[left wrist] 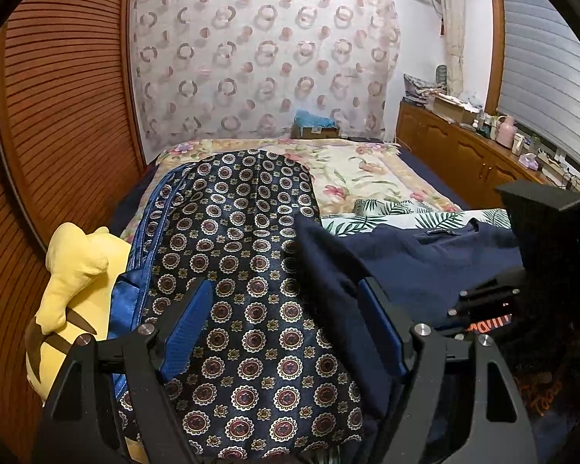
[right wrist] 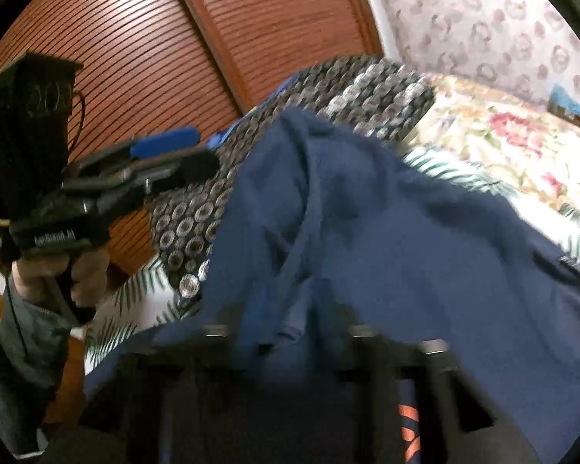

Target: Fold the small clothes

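Observation:
A navy garment [left wrist: 425,263] lies rumpled on a palm-leaf sheet [left wrist: 406,212], one edge over a dark medallion-patterned quilt [left wrist: 243,251]. My left gripper [left wrist: 284,286] hovers open above the quilt, and the navy edge runs just inside its right pad [left wrist: 379,321] without being pressed. In the blurred right wrist view the navy garment [right wrist: 406,232] is bunched and raised over my right gripper [right wrist: 286,332], whose fingers are hidden under the cloth and shut on it. A hand [right wrist: 85,274] holds the left gripper [right wrist: 203,149] at the left.
A yellow plush toy [left wrist: 77,270] sits by the quilt's left side, against a louvred wooden door [left wrist: 58,116]. The floral bedcover [left wrist: 367,170] stretches back to a curtained wall. A cluttered wooden cabinet [left wrist: 464,154] lines the right side. The right gripper's black housing [left wrist: 541,232] stands at the right.

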A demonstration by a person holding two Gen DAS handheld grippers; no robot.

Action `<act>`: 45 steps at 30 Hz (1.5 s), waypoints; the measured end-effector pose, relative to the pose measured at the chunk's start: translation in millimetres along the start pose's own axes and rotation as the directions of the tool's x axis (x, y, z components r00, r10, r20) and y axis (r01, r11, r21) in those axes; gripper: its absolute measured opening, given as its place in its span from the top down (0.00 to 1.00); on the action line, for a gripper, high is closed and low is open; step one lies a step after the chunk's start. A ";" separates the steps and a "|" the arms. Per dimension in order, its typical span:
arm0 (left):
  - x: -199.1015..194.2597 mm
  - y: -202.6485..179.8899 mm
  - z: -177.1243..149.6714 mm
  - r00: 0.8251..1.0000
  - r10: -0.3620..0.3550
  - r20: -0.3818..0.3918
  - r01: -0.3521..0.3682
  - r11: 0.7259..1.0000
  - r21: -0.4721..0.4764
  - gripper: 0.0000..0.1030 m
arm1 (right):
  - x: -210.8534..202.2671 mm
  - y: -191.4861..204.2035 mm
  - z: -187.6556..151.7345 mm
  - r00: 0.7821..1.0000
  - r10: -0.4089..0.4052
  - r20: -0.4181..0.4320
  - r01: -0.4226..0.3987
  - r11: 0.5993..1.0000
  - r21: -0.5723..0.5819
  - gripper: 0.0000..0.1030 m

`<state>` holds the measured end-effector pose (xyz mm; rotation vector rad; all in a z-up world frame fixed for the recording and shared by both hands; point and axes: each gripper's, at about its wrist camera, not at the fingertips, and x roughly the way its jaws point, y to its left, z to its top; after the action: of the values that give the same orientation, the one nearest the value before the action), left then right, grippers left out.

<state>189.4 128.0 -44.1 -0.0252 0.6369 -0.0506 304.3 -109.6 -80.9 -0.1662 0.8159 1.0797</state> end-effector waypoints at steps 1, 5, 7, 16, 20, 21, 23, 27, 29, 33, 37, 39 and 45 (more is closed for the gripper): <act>-0.2 0.4 0.1 1.000 -0.001 0.001 0.001 1.000 0.000 0.24 | 0.1 0.4 0.9 1.000 0.008 -0.002 -0.008 1.000 -0.007 0.97; 1.5 0.7 1.6 1.000 -0.011 0.002 0.011 1.000 -0.001 0.24 | -15.3 1.5 10.3 0.999 0.008 0.051 -0.007 0.999 -0.037 0.98; 2.8 -0.6 3.1 1.000 -0.014 0.002 0.014 1.000 0.002 0.24 | -26.8 0.2 18.5 0.997 0.004 0.083 0.000 0.999 -0.041 0.98; 6.2 -2.1 8.9 1.000 -0.019 0.007 0.019 1.000 0.003 0.24 | -51.7 -19.6 37.3 0.979 -0.150 0.137 0.155 0.988 -0.028 0.99; 6.6 -3.8 10.3 1.000 -0.013 0.007 0.013 1.000 0.007 0.24 | -52.0 -26.2 41.7 0.958 -0.248 0.143 0.252 0.968 -0.013 0.98; 6.3 -3.8 10.3 1.000 -0.012 0.008 0.012 1.000 0.007 0.24 | -46.4 -27.4 45.4 0.952 -0.269 0.145 0.273 0.962 -0.007 0.89; 5.4 -4.6 10.6 1.000 -0.014 0.010 0.014 1.000 0.004 0.24 | -41.7 -29.3 48.0 0.938 -0.316 0.139 0.319 0.948 0.003 0.73; 0.2 -9.7 9.1 1.000 -0.018 0.015 0.018 1.000 0.010 0.24 | -42.3 -25.5 38.1 0.941 -0.307 0.145 0.307 0.952 0.025 0.61; -3.9 -13.9 6.9 1.000 -0.019 0.019 0.018 1.000 0.016 0.24 | -43.6 -19.4 31.1 0.939 -0.313 0.146 0.311 0.950 0.034 0.61; -13.1 -17.7 1.1 0.999 -0.029 0.027 0.028 1.000 0.011 0.24 | -46.7 -3.5 9.3 0.959 -0.253 0.124 0.252 0.967 0.026 0.61; -22.5 -19.6 -9.5 0.999 -0.032 0.024 0.032 0.999 0.006 0.24 | -29.8 10.5 -15.2 0.978 -0.200 0.068 0.199 0.980 0.022 0.61; -28.0 -19.8 -15.7 0.999 -0.034 0.020 0.034 0.999 0.000 0.24 | -17.9 21.9 -27.1 0.983 -0.177 0.042 0.176 0.984 0.012 0.61; -44.3 -21.6 -34.6 0.999 -0.032 0.017 0.032 0.999 -0.010 0.24 | 9.0 45.8 -48.9 0.990 -0.139 -0.018 0.139 0.990 -0.031 0.61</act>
<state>132.3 108.6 -44.7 -0.0451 0.6202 -0.0778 243.2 -105.0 -109.5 -0.2557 0.7954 0.9603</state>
